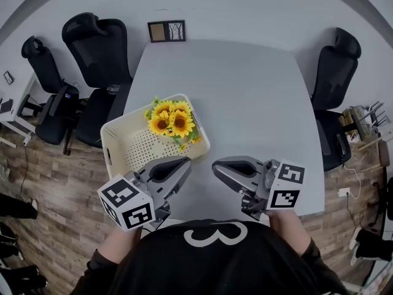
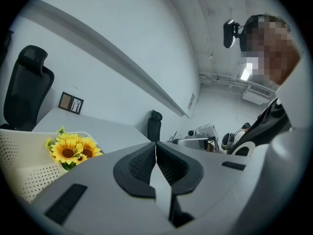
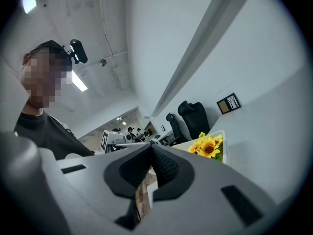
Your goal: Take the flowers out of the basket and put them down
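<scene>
1. We hold the left gripper (image 2: 156, 153) with its jaws together and nothing between them, just beside the near corner of the basket (image 1: 116, 135).
2. Our right gripper (image 3: 150, 154) is likewise closed and empty, its tip facing the left one's, near but apart.
3. The sunflowers (image 1: 171, 120) lie in the white perforated basket's far corner, on the grey table (image 1: 245, 85).
4. A picture frame (image 1: 166, 31) stands at the table's far edge.

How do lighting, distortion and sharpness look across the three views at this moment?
Head view: even, soft light, hardly any shadow on the pale grey table; the yellow artificial sunflowers are sharp; fisheye bows the table edges. Left gripper view: dark rounded corners, the grey wall ledge curves. Right gripper view: a bright ceiling strip light glares slightly.
</scene>
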Demonstrator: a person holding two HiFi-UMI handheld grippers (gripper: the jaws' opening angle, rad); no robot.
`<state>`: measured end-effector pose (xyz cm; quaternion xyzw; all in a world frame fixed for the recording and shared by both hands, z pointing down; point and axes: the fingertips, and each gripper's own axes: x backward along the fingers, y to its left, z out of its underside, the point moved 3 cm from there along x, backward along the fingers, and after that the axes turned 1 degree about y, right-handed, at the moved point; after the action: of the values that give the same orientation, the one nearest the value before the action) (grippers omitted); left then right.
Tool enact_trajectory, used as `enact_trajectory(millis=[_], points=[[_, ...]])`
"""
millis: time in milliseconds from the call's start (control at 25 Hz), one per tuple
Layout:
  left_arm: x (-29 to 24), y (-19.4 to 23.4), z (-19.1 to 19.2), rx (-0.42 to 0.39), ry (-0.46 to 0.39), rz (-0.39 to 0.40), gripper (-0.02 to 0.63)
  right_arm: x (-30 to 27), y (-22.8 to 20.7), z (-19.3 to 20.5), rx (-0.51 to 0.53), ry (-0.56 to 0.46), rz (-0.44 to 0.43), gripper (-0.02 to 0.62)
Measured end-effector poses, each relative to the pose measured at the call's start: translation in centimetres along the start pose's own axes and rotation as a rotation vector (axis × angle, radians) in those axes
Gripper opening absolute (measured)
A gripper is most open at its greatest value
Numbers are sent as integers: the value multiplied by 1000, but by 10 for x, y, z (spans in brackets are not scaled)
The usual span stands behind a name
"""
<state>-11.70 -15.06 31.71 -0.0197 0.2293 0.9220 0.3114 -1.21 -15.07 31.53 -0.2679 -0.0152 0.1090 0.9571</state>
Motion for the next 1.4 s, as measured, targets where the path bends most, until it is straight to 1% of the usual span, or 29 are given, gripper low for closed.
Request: enact_trajectory(millis=[200,360,440,600,800,840,920,960,1040,1120,1280,1400], points=[[-1,16,-3,15,0,-26,14,-8,-9,0,-10,22,-9,9],[-1,32,-10,-1,-19,-40,17,-13,-15,0,-15,39,-14,9],[0,42,-15,-25,-24,-57,34,-15,-18,-2,-18,40,-15,9],[-1,65,-18,-106,2,-86,86,-18,-24,-2,-24,48,-12,9],[-4,87,-15,-171,40,-107,203,-19,-31,-1,-36,57,-5,9],[-5,91,-15,-185,46,-116,229,-20,-32,-2,-37,58,-5,9],[-6,100,-14,-217,48,-146,301,-20,-34,-2,-40,62,-4,9],[-7,106,-13,-234,51,-167,321,-20,-35,-1,-44,63,-4,9],[-7,118,-7,-273,74,-211,344,-20,-36,0,-51,67,-1,9],[-7,130,0,-301,106,-244,345,-20,-37,2,-57,68,2,9],[-8,148,13,-352,153,-260,373,-19,-39,4,-65,71,4,9],[-9,162,21,-384,174,-286,408,-19,-40,4,-63,73,3,9]])
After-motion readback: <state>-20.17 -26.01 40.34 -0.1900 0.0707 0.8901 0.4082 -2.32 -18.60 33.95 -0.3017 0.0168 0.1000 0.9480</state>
